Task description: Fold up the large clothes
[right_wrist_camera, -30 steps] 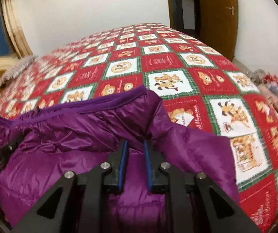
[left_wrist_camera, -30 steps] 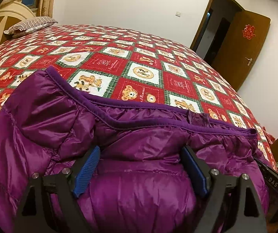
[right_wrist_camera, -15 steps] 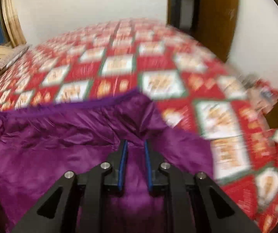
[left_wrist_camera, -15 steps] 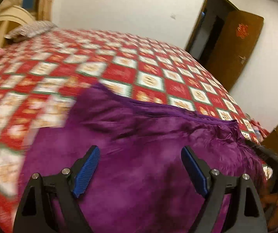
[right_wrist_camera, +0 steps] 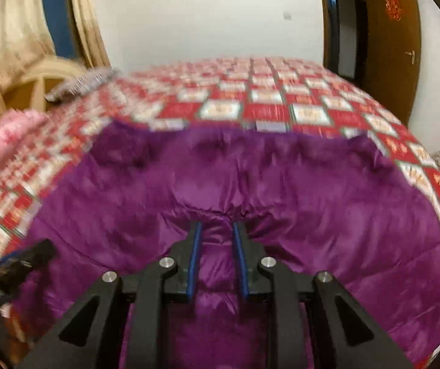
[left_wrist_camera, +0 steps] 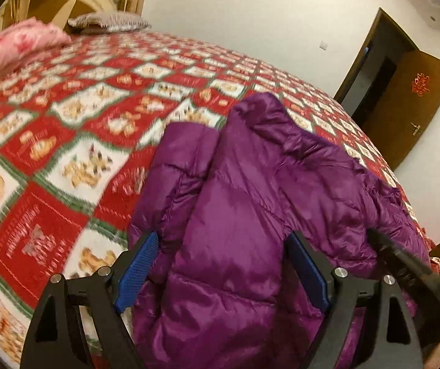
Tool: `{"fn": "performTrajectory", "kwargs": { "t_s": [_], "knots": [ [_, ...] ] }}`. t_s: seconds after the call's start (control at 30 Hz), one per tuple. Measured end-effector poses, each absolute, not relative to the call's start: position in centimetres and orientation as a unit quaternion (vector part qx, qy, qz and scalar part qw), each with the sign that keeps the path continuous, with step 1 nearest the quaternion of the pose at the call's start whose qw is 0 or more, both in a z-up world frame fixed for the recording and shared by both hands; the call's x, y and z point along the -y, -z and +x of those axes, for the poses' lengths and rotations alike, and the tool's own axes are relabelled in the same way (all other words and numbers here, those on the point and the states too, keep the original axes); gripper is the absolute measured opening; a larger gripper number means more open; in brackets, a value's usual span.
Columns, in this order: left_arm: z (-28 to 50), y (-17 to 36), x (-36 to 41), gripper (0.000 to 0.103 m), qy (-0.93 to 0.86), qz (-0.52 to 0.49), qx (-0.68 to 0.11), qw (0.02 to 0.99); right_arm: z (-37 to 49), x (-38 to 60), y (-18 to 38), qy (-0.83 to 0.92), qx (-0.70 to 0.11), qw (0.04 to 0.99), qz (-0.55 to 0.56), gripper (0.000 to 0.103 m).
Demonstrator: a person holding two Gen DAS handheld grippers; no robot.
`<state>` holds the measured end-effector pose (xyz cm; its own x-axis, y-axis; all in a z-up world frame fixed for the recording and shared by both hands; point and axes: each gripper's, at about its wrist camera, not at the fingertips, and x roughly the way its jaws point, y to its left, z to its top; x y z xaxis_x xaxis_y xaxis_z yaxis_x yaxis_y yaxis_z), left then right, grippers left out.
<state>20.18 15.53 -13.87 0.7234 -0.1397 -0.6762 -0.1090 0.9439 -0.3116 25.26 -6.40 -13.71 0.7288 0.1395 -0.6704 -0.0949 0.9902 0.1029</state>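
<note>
A purple puffer jacket [left_wrist_camera: 250, 203] lies on the bed with the red patchwork quilt [left_wrist_camera: 75, 129]. My left gripper [left_wrist_camera: 223, 246] is open, its blue pads either side of a jacket fold near the jacket's left edge, not clamping it. My right gripper [right_wrist_camera: 216, 230] is shut on a pinch of the jacket [right_wrist_camera: 220, 178] at its near middle; the fabric gathers at the fingertips. The right gripper's black body [left_wrist_camera: 404, 264] shows at the lower right of the left wrist view. The left gripper's tip [right_wrist_camera: 20, 261] shows at the lower left of the right wrist view.
A pink folded blanket [left_wrist_camera: 17, 46] and a striped pillow [left_wrist_camera: 109, 21] lie at the head of the bed by the cream headboard [left_wrist_camera: 66, 0]. A brown door [left_wrist_camera: 410, 104] stands open at the far right. Curtains [right_wrist_camera: 13, 30] hang at the left.
My left gripper has swung left, now facing the jacket's left edge and the headboard. My right gripper, still shut on the jacket, has pulled back; the jacket spreads wider in front of it.
</note>
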Motion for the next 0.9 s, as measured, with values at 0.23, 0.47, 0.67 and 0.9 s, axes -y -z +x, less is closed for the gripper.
{"fn": "performTrajectory", "kwargs": {
  "t_s": [0.23, 0.47, 0.67, 0.9],
  "knots": [
    [20.2, 14.9, -15.7, 0.086, 0.017, -0.189, -0.364, 0.912, 25.2, 6.8, 14.9, -0.073, -0.361, 0.929, 0.035, 0.024],
    [17.4, 14.2, -16.9, 0.086, -0.02, -0.183, -0.356, 0.916, 24.9, 6.6, 15.1, -0.075, -0.354, 0.932, 0.025, 0.024],
    [18.6, 15.9, -16.7, 0.096, -0.035, -0.191, -0.37, 0.908, 24.8, 6.5, 15.2, -0.075, -0.351, 0.933, 0.027, 0.024],
    [18.7, 14.1, -16.2, 0.039, 0.097, -0.281, -0.327, 0.897, 24.9, 6.8, 15.3, -0.083, -0.353, 0.931, 0.038, 0.024]
  ]
}}
